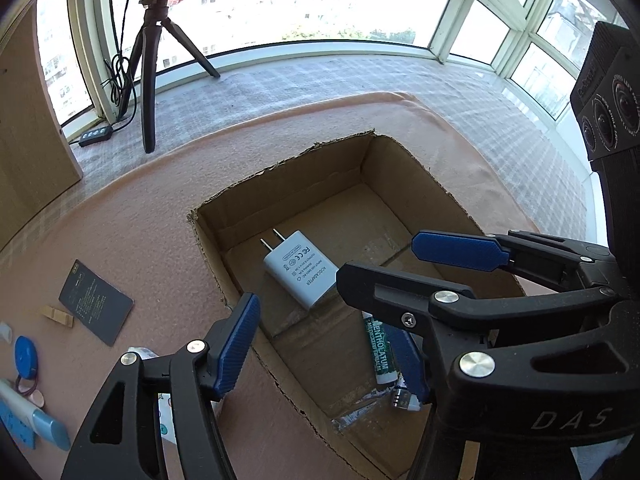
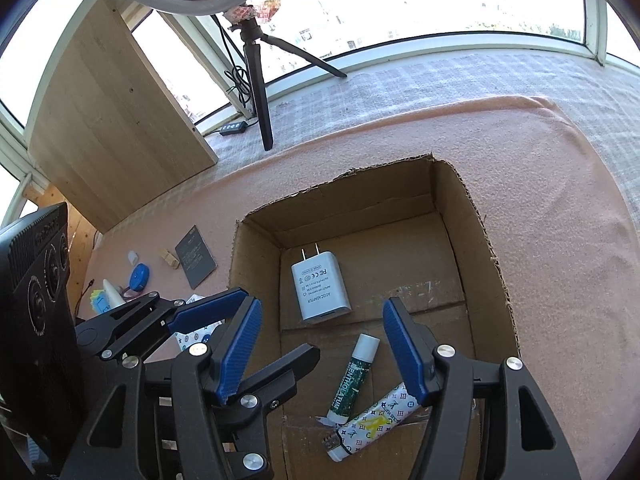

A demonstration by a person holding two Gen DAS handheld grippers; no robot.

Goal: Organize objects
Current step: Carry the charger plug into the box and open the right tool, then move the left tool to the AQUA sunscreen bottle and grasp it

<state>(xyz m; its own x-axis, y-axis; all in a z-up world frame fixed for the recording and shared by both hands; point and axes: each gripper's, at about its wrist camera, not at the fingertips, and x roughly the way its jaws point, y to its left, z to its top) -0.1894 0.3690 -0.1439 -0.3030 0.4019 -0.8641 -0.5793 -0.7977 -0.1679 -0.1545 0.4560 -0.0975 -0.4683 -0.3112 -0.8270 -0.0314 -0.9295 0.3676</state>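
Observation:
An open cardboard box (image 1: 300, 184) (image 2: 360, 208) sits on a pink cloth. Inside lie a white AC adapter (image 1: 300, 268) (image 2: 320, 288), a green lip balm stick (image 1: 378, 348) (image 2: 352, 380) and a patterned lighter (image 1: 404, 398) (image 2: 372, 424). My left gripper (image 1: 324, 352) (image 2: 276, 320) hangs over the box's near left side, open, with nothing between its blue pads. My right gripper (image 2: 322, 344) (image 1: 378, 260) is over the box, above the lip balm and lighter, also open and holding nothing. In the left wrist view it crosses in front of my left gripper's right finger.
Left of the box on the cloth lie a dark card (image 1: 96, 304) (image 2: 196, 260), a wooden clothespin (image 1: 58, 316) (image 2: 170, 258), a blue round item (image 1: 26, 356) (image 2: 140, 276) and several small tubes. A tripod (image 1: 148, 80) (image 2: 260, 92) and a wooden board (image 2: 112, 136) stand behind.

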